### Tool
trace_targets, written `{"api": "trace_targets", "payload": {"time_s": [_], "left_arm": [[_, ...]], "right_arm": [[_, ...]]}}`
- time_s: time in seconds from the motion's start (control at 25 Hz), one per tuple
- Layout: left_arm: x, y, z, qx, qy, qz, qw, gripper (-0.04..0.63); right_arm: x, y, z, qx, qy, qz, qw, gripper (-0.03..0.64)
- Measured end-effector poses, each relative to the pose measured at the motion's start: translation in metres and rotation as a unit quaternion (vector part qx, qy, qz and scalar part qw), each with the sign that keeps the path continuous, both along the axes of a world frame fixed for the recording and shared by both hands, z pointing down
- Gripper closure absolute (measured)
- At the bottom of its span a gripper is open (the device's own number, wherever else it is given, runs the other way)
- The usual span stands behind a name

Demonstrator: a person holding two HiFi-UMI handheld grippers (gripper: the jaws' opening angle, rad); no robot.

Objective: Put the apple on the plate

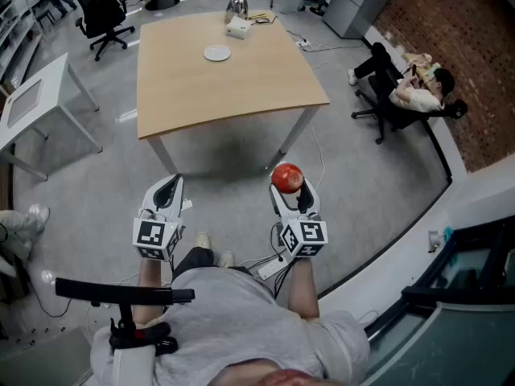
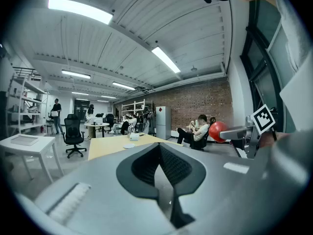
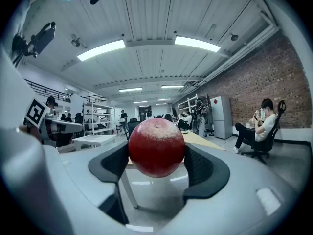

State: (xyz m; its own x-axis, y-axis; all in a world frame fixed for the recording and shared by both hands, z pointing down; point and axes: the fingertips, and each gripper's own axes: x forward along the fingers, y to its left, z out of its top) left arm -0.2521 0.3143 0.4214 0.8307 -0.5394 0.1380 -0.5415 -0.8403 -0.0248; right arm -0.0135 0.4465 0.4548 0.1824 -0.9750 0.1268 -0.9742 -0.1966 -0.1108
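Your right gripper (image 1: 290, 191) has the apple (image 1: 287, 178) clamped between its pads. The jaws stand wide because the fruit fills them, and it sits out near their tips, in mid-air at the lower middle of the head view. Your left gripper (image 1: 169, 187) carries nothing and its jaws are closed together.

The plate (image 1: 217, 53) lies well apart from you, toward the far side of the wooden table (image 1: 233, 95) in the upper middle of the head view, so the step in hand looks like the carry. Walk in to the table's near edge first rather than stretching. Hold the squeeze even and the gripper about level, since the apple is round and could roll out of the tips if you ease off. Bring it low over the plate's middle and open only once it rests there.

In the right gripper view the apple (image 3: 156, 147) blocks most of the table, so the plate does not show there. Steer by the head view or by the left gripper view, where the plate (image 2: 129, 146) shows small. The white box (image 1: 238, 29) and the shiny object (image 1: 236, 6) behind the plate are too small to identify.
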Motion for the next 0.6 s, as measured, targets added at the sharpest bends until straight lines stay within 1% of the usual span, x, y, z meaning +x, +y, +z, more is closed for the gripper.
{"api": "trace_targets", "payload": {"time_s": [0.4,0.6], "left_arm": [[0.005,0.002,-0.007,0.0,0.002,0.006,1.0,0.575],[0.008,0.002,-0.009,0.001,0.003,0.009,1.0,0.575]], "right_arm": [[0.0,0.004,-0.005,0.01,-0.011,0.0,1.0,0.256],[0.001,0.005,-0.014,0.017,-0.006,-0.003,1.0,0.256]]}}
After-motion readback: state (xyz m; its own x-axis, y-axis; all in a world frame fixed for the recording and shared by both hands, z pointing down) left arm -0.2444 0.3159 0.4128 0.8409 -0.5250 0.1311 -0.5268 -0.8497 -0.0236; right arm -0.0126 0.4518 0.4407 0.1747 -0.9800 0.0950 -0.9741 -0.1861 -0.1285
